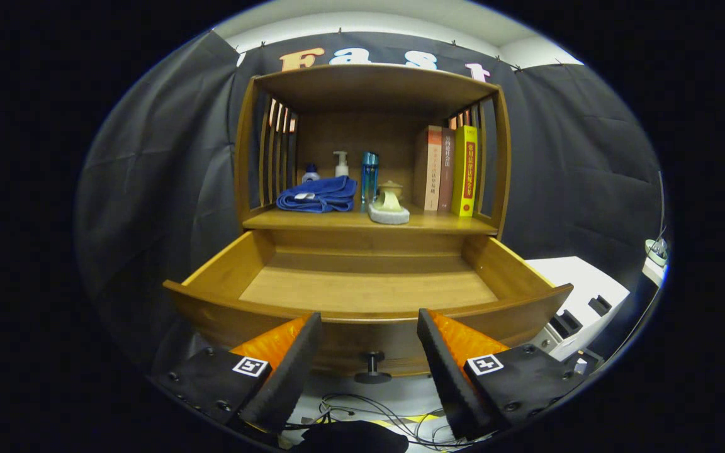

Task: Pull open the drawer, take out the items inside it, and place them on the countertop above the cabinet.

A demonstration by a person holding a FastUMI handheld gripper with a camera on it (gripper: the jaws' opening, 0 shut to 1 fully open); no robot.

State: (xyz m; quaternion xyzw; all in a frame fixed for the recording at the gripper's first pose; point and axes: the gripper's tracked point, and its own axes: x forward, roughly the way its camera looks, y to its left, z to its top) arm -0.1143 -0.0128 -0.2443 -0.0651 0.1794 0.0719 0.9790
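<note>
Standing pulled out, the wooden drawer [369, 292] shows a bare floor inside. On the countertop [444, 221] above it rest a folded blue towel [317, 194], bottles [369, 176], a small dish [389, 209] and books [445, 170]. The gripper [369, 327] hangs wide apart, holding nothing, its fingers flanking the drawer's round knob [372, 368].

book [465, 170] spine lettering too small to tell, small bottle [310, 174] half hidden behind towel [318, 194]

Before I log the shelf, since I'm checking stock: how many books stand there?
3, upright together on the countertop's right: a pale book, a brown book, then a yellow book outermost. More may hide behind.
</note>
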